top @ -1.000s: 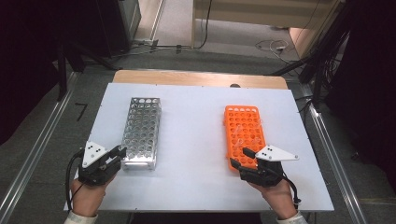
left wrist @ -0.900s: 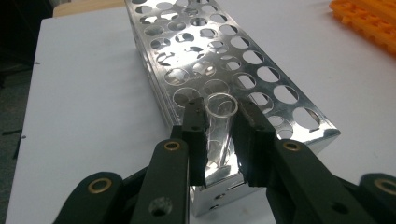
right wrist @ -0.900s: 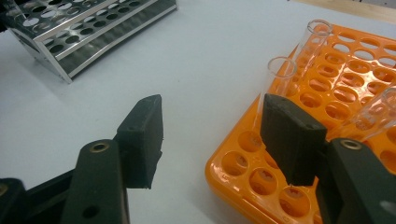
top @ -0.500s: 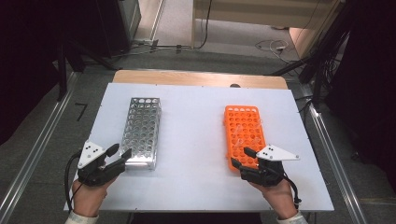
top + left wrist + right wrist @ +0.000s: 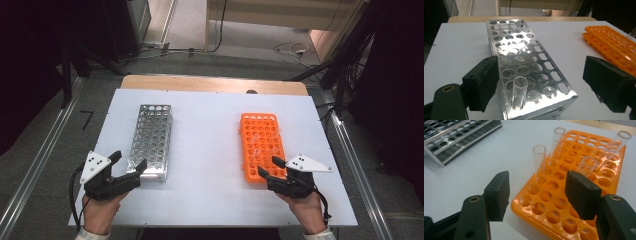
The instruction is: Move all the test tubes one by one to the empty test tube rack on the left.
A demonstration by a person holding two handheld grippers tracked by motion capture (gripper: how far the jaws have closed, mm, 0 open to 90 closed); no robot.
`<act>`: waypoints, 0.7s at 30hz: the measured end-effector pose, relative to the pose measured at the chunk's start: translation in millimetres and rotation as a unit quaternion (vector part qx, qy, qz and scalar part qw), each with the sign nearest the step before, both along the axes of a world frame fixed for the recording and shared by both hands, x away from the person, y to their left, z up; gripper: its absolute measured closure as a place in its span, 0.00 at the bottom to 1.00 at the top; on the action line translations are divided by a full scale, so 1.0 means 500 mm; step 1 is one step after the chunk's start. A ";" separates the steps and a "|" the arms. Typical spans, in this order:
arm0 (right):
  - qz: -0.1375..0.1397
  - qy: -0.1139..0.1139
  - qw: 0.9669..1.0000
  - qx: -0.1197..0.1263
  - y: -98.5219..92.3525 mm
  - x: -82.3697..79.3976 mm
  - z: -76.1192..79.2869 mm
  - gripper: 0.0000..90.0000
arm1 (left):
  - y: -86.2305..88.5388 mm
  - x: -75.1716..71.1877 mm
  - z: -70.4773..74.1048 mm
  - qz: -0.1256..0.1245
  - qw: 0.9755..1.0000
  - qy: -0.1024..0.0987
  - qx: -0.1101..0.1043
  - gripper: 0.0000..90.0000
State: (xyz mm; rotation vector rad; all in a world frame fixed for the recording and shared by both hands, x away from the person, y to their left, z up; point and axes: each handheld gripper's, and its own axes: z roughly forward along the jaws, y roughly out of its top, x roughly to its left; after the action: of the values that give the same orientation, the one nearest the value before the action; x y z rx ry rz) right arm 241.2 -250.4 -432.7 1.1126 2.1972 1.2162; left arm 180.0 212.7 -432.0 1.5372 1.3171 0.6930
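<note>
A silver metal tube rack point(image 5: 152, 137) lies on the left of the white table, an orange tube rack point(image 5: 259, 142) on the right. One clear glass tube point(image 5: 519, 93) stands in a near-corner hole of the metal rack point(image 5: 524, 62). My left gripper point(image 5: 129, 161) sits at that rack's near end; its jaws have just been opening and now stand wide on either side of the tube, touching nothing. Several clear tubes point(image 5: 539, 162) stand in the orange rack point(image 5: 574, 195). My right gripper point(image 5: 537, 195) is open at that rack's near corner, empty.
The white tabletop point(image 5: 210, 150) has bare room between the two racks. A wooden strip point(image 5: 210, 84) borders its far edge, and metal rails point(image 5: 45, 150) run along both sides. Cables point(image 5: 290, 50) lie on the floor beyond.
The left gripper's jaws, shut at the metal rack's near end a second ago, have spread wide apart. The tube stays in the rack. The right gripper has hardly changed.
</note>
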 end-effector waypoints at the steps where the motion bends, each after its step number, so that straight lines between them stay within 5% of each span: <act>1: -0.002 0.001 1.000 0.001 -0.003 0.001 -0.001 0.39 | 0.000 0.000 0.000 0.000 1.000 0.000 0.000 0.13; 21: -0.059 -0.004 0.998 -0.018 -0.022 0.051 -0.050 0.41 | -0.008 0.001 -0.004 0.004 1.000 -0.003 0.006 0.14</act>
State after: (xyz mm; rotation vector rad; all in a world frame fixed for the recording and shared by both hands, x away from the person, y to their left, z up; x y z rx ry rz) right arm 266.7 -261.5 -457.7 1.2025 2.1080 1.1258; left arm 180.5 208.8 -433.9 1.5392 1.3162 0.7112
